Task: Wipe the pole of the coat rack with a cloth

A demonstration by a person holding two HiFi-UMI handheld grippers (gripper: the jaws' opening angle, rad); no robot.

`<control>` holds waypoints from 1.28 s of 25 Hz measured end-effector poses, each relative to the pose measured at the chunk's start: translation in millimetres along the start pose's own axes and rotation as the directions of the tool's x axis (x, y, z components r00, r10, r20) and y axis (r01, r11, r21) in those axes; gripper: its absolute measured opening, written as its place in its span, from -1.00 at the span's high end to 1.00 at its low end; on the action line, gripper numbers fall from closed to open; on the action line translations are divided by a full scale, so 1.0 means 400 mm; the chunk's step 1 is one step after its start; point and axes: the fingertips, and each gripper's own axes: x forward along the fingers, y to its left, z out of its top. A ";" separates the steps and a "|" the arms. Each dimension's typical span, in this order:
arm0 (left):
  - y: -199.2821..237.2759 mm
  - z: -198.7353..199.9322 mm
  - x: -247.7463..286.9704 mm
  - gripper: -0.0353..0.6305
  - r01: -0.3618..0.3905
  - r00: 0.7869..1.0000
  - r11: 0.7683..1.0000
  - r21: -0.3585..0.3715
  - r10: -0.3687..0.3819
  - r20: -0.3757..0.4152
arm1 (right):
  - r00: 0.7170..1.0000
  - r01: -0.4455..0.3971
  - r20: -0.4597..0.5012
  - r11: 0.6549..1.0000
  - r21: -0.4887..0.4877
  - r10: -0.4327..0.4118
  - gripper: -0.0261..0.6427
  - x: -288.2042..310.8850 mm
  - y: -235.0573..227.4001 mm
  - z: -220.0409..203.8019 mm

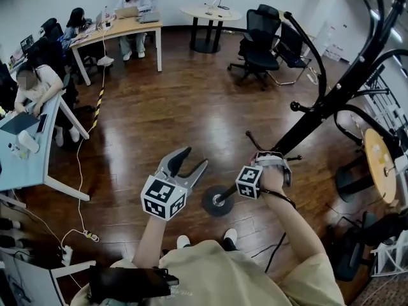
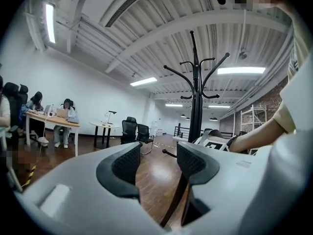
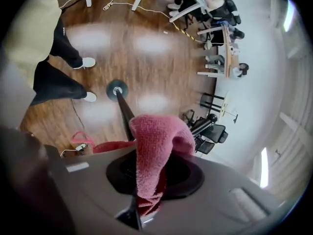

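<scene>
The coat rack (image 1: 344,81) rises beyond my right tongs (image 1: 275,160). Its pole (image 1: 306,127) runs from the round base (image 1: 218,201), which sits between my two tongs, up past the right one. The right tongs are clamped shut on the pink cloth (image 3: 155,140), whose fold lies against the pole just ahead of the jaws. My left tongs (image 1: 191,160) are wide apart and empty, just beside the base. I judge a firm clamp and one steady stroke along the pole work best, then a turn to reach its far side.
</scene>
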 end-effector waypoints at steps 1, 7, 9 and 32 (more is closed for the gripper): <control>0.006 0.000 -0.004 0.21 -0.005 1.000 1.000 -0.002 0.005 0.001 | 0.999 -0.035 0.006 0.999 -0.010 0.035 0.76 0.007 0.007 0.012; 0.028 0.019 -0.024 0.21 -0.036 0.999 0.999 -0.002 0.037 0.018 | 0.974 0.198 0.109 0.980 0.017 -0.199 0.76 -0.140 -0.160 0.024; 0.038 0.023 -0.028 0.21 -0.046 0.999 0.999 -0.003 0.046 0.024 | 0.913 0.397 0.075 0.916 0.055 -0.401 0.76 -0.236 -0.278 -0.026; 0.060 -0.022 -0.133 0.21 -0.148 0.989 0.988 -0.045 0.149 0.014 | 0.990 0.049 -0.131 0.999 -0.009 -0.049 0.76 0.085 -0.179 -0.040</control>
